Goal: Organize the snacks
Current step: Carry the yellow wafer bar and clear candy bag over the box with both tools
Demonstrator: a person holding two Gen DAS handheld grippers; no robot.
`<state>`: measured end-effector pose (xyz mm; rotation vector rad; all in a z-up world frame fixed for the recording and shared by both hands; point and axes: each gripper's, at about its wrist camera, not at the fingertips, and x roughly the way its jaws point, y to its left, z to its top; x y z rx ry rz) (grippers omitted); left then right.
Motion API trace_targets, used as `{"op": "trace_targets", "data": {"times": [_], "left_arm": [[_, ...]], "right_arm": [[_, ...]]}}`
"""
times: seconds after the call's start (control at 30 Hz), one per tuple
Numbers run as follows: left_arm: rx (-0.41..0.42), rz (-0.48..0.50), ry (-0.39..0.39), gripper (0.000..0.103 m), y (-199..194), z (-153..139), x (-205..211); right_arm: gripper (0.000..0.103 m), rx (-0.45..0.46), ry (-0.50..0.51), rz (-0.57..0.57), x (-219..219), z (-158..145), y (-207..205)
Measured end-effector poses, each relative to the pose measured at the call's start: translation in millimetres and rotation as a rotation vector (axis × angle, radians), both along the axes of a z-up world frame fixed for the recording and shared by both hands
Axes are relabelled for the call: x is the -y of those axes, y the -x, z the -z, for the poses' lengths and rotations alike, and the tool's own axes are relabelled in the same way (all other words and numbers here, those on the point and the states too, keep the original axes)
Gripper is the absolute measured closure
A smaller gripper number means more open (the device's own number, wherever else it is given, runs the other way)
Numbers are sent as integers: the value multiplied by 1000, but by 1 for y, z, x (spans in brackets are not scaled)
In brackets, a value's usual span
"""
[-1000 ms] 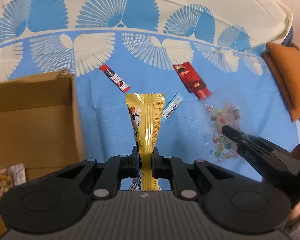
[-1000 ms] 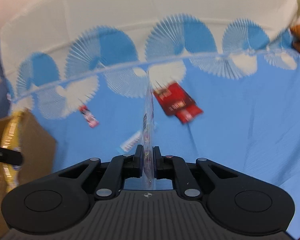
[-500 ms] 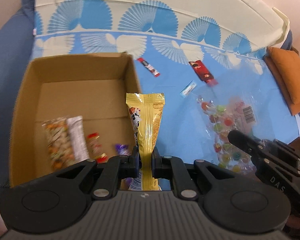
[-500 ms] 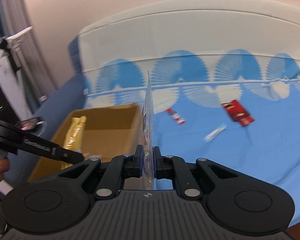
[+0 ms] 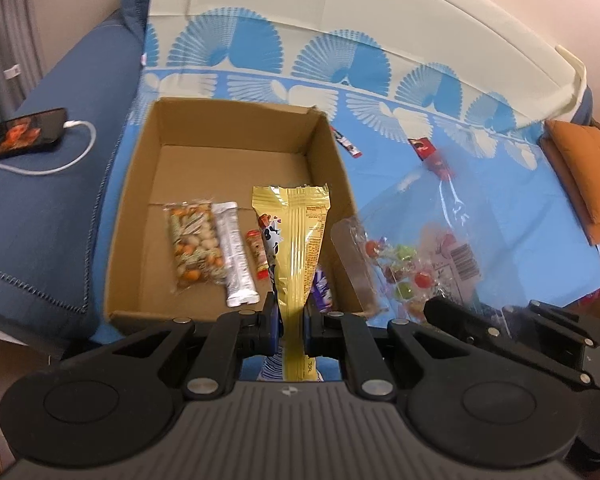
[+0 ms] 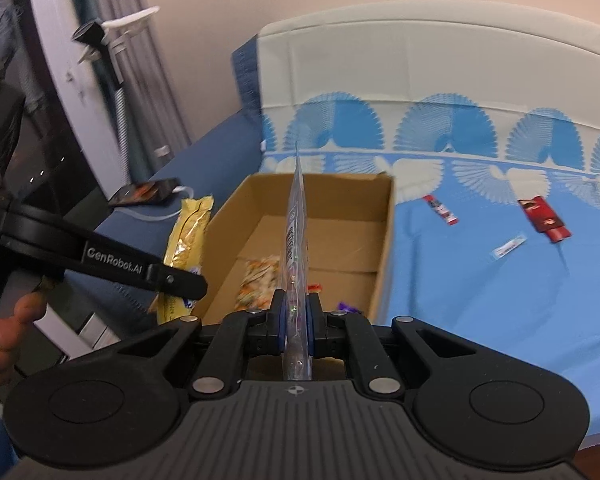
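Note:
My left gripper (image 5: 291, 330) is shut on a yellow snack packet (image 5: 298, 248), held over the near right part of an open cardboard box (image 5: 236, 120). Inside the box lie a nut mix bag (image 5: 194, 246), a silver stick pack (image 5: 236, 256), a small red snack (image 5: 258, 254) and a purple wrapper (image 5: 322, 292). My right gripper (image 6: 295, 330) is shut on a clear bag of coloured candies (image 6: 296, 240), seen edge-on above the box (image 6: 384, 240); the same candy bag (image 5: 416, 256) hangs just right of the box in the left wrist view. The yellow packet (image 6: 186, 240) shows at the left of the right wrist view.
On the blue patterned sheet (image 6: 500, 300) lie a red-and-black bar (image 6: 440, 210), a dark red packet (image 6: 544, 220) and a small white-blue stick (image 6: 510, 246). A phone on a charging cable (image 5: 24, 132) rests on the dark blue cushion at left. An orange cushion (image 5: 584, 172) sits at right.
Both grippers have swung left and risen with their packets, from over the sheet to over the cardboard box. The box interior and its contents have come fully into view.

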<state>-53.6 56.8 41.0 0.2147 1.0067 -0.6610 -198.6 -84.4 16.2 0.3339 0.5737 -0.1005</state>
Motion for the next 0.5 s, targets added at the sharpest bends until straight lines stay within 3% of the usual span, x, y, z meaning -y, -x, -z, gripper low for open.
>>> {"op": "trace_targets", "data": {"times": [0.5], "left_arm": [[9,-34,17,91,-4,3,-16]], "right_arm": [[92,-22,28,-42,-15,-1,-4]]}}
